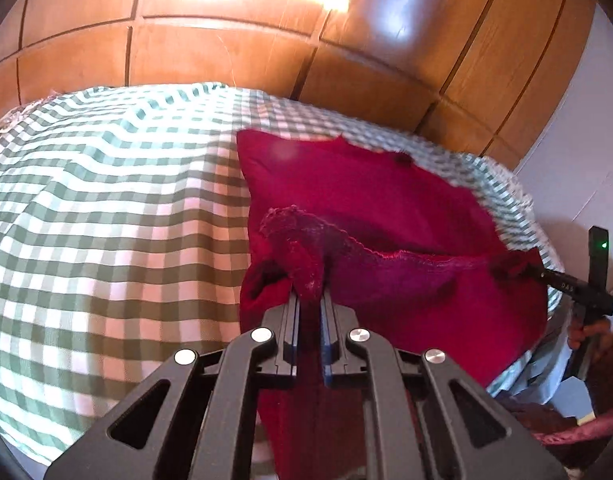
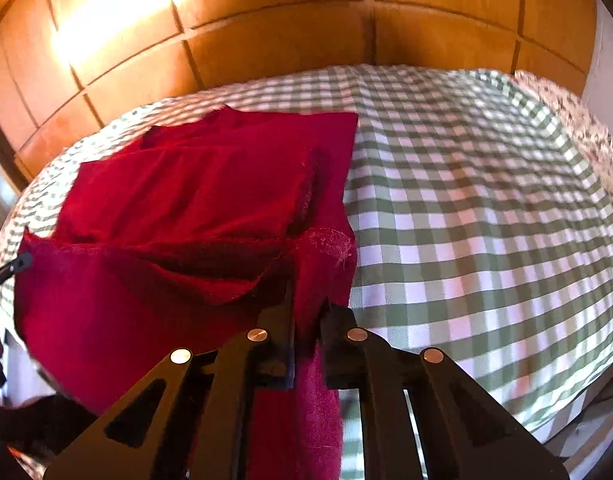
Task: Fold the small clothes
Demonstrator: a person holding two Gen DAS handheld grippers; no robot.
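glossy wooden panelling (image 1: pixel 226 52) curves behind a bed under a green-and-white checked sheet (image 1: pixel 106 200), softly rumpled; on it lies a red garment (image 1: pixel 346 192), soft knit with a scalloped hem, its far part flat, its near edge lifted; the left gripper (image 1: pixel 309 300) is clamped tight on one near corner, the right gripper (image 2: pixel 306 312) pinched on the other, cloth bunched between each pair of jaws; the garment's lower part hangs out of sight behind the black gripper frames; edges are blurred.
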